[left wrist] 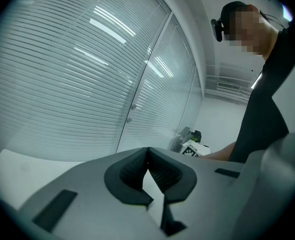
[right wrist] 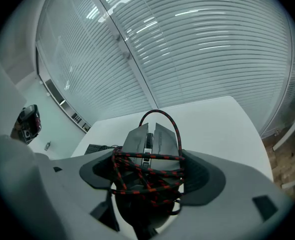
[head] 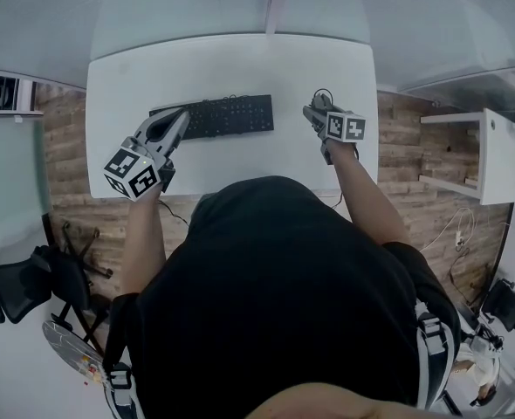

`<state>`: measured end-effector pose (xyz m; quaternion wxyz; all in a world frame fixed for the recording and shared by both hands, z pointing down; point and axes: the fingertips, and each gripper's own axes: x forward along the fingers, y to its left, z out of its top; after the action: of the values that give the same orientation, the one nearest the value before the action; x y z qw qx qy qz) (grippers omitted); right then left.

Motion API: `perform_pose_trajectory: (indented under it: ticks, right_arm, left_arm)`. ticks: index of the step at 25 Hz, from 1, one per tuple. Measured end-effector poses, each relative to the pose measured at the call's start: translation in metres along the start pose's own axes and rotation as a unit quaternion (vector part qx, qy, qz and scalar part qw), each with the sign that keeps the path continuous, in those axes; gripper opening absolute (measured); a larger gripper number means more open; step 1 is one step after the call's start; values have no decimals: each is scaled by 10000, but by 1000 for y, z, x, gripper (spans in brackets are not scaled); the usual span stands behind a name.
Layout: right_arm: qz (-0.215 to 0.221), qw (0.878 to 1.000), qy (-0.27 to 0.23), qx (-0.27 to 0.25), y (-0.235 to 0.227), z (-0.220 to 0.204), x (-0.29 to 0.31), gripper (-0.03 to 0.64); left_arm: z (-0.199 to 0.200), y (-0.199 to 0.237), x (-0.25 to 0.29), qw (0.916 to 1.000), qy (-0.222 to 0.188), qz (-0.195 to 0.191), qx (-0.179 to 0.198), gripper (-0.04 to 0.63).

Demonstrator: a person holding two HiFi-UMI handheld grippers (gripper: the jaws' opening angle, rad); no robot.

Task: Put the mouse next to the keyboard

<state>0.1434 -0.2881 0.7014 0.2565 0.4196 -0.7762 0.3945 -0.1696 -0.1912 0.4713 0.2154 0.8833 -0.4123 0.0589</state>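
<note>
Red-black cable (right wrist: 137,180) is looping round the mouse (right wrist: 155,139) the right gripper (right wrist: 148,170) is clamping and could snag on release; left gripper (left wrist: 148,155) is hovering closed, empty.

1. The head view looks steeply down from high above the white table (head: 231,68). It takes in the left gripper (head: 181,119) over the table's left half and the right gripper (head: 317,112) over its right.
2. The left gripper view sits low over the table, tilted up at the blinds (left wrist: 62,74) behind it. The right gripper shows far off.
3. The right gripper view looks closely along its jaws toward the table's far end, sharing the keyboard (right wrist: 95,148) with the head view.
</note>
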Motion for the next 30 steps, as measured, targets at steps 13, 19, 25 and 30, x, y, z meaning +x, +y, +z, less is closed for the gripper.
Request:
perform_pose_trajectory:
  ticks: [13, 19, 25, 30]
  right_arm:
    - [-296, 9986, 402, -181, -30, -16, 36, 403]
    - [-372, 9973, 615, -134, -53, -27, 55, 403]
    - [-503, 9954, 810, -103, -66, -37, 73, 403]
    - [-615, 9933, 970, -118, -78, -41, 83, 403]
  left_arm:
    - [-7, 12, 2, 9997, 138, 134, -125, 20]
    - [-7, 11, 14, 9996, 167, 173, -159, 20]
    - [-9, 17, 9, 9992, 217, 277, -207, 20]
    - [-11, 17, 10, 9989, 263, 309, -253, 20]
